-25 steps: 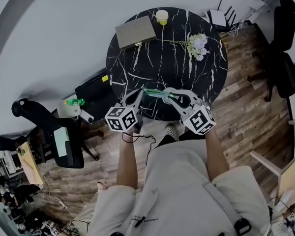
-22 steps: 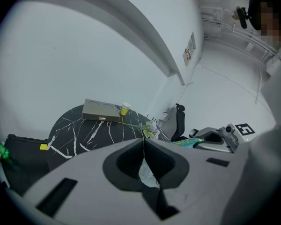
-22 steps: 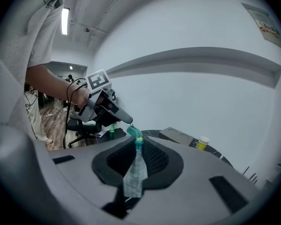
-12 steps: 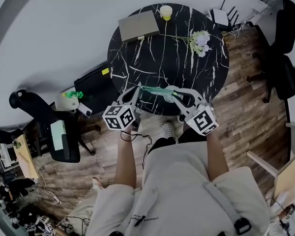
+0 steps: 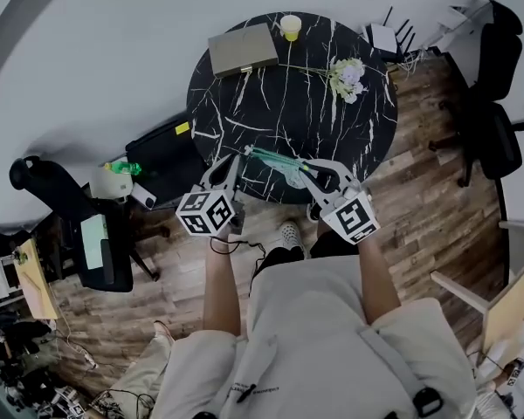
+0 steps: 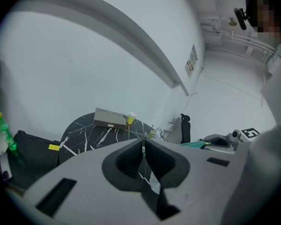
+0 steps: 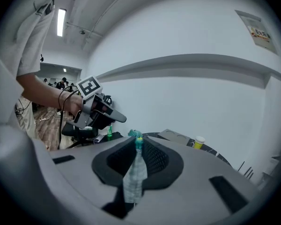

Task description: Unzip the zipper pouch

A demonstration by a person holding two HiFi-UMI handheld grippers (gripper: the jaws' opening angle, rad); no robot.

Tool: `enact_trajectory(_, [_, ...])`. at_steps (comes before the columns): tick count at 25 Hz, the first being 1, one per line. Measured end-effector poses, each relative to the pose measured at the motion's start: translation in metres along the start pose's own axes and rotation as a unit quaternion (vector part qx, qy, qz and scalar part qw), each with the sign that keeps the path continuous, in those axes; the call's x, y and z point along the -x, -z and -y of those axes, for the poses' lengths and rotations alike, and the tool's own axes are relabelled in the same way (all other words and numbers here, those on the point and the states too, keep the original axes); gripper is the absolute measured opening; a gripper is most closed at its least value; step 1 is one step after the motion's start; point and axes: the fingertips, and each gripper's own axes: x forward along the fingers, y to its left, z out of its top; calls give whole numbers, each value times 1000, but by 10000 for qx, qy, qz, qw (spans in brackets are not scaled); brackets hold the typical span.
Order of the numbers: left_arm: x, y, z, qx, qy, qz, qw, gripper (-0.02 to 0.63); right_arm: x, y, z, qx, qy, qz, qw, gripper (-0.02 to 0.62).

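Pouch (image 5: 278, 161) hangs stretched over the desk's (image 5: 288, 94) near edge, between both grippers: left gripper (image 5: 242, 155) clamped shut on its zipper end, right gripper (image 5: 304, 171) clamped on its clear body.

On my feed the person wears a cream short-sleeved T-shirt (image 5: 314, 321) with a small dark print low at seven o'clock. A grey strap (image 5: 386, 356) runs to a black buckle (image 5: 426, 401) at five o'clock. A dark cord (image 5: 220, 244) loops at the left wrist. The left gripper (image 5: 242, 154) and right gripper (image 5: 300, 169) are grey, each with a black-and-white marker cube.
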Motion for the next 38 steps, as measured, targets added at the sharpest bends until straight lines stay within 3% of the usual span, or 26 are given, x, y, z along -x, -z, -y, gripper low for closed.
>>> enact_trajectory(6, [11,-2,22,-477,-8,24,9989,28,4,12,5,-197,489,-266,9983,48])
enact_trajectory(13, [22,10,51,-833,-52,109,9965,26,12,24,19,-862,1249,-373,9877,48])
enact_trajectory(17, [30,22,72,-569,174,275,9979,26,14,36,17,-1108,1341,-489,9835,48])
enact_trajectory(26, [47,44,77,-1345,141,64,9908,22,14,45,7,-1423,1489,-378,9778,48])
enact_trajectory(38, [42,48,76,-1399,337,60,9896,23,10,36,-7,-1364,1347,-430,9805,46])
